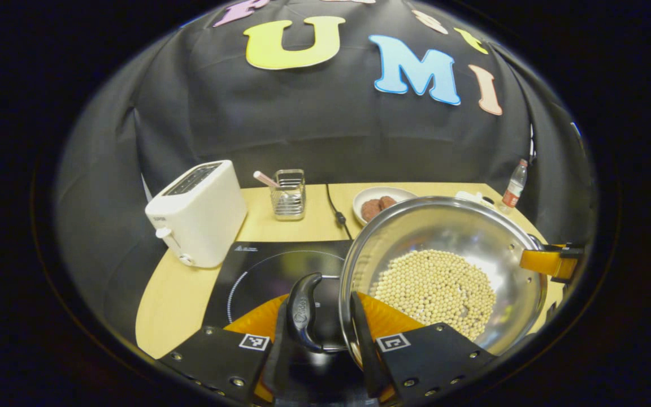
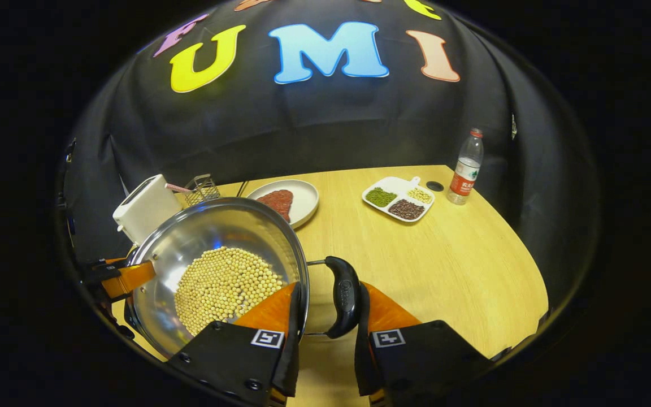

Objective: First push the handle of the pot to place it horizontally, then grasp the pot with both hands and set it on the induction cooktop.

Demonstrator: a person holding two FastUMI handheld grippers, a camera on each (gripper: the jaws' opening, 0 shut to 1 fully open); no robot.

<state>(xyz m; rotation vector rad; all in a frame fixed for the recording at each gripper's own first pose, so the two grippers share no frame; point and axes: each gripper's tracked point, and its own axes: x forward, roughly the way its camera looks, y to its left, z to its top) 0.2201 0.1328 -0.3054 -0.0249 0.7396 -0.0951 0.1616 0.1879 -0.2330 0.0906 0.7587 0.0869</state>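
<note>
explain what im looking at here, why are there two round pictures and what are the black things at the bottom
Each picture comes from a camera riding on a handheld gripper; a person carries one in each hand. The black parts at the bottom are that gripper's own fingers. In the left gripper view, the left gripper straddles one side handle of a steel pot of beans, above a black cooktop. In the right gripper view, the right gripper straddles the opposite handle. On the table: a toaster, a plate, a divided dish and a bottle.
</note>
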